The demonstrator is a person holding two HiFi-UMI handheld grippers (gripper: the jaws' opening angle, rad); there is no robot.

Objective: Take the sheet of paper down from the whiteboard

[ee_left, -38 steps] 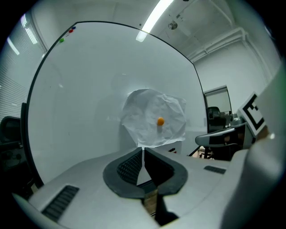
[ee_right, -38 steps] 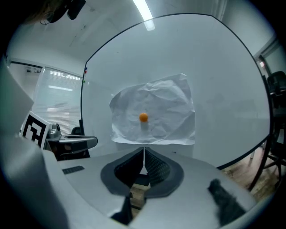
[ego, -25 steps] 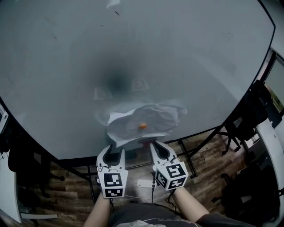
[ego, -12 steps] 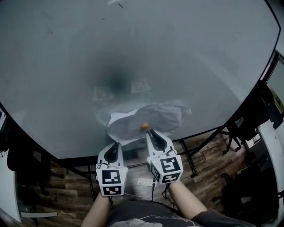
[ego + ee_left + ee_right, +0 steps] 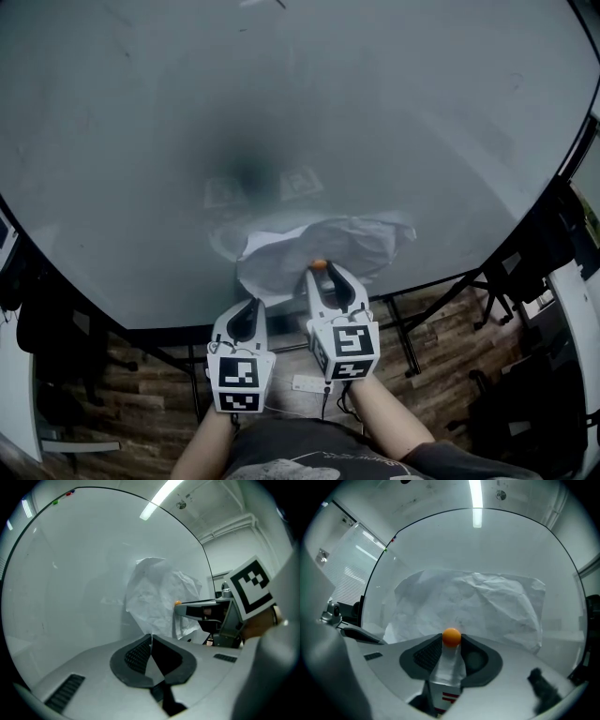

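A crumpled white sheet of paper (image 5: 323, 246) hangs low on the whiteboard (image 5: 281, 103), pinned by a small orange magnet (image 5: 319, 264). My left gripper (image 5: 248, 307) is shut on the sheet's lower left corner; in the left gripper view the paper (image 5: 159, 597) runs down into the closed tips (image 5: 151, 637). My right gripper (image 5: 323, 272) points level at the board. Its jaws are opening, with the magnet (image 5: 451, 637) between the tips (image 5: 451, 642). The paper (image 5: 483, 602) spreads behind the magnet. Pad contact with the magnet is unclear.
Two faint square marks (image 5: 298, 183) sit on the board above the paper. Below the board's edge are its stand legs (image 5: 405, 323), a wooden floor (image 5: 141, 375) and a small white item (image 5: 307, 383). Dark chairs (image 5: 539, 248) stand at the right.
The left jaws closed on the paper's lower corner. The right gripper rose to the magnet and its jaws parted around it.
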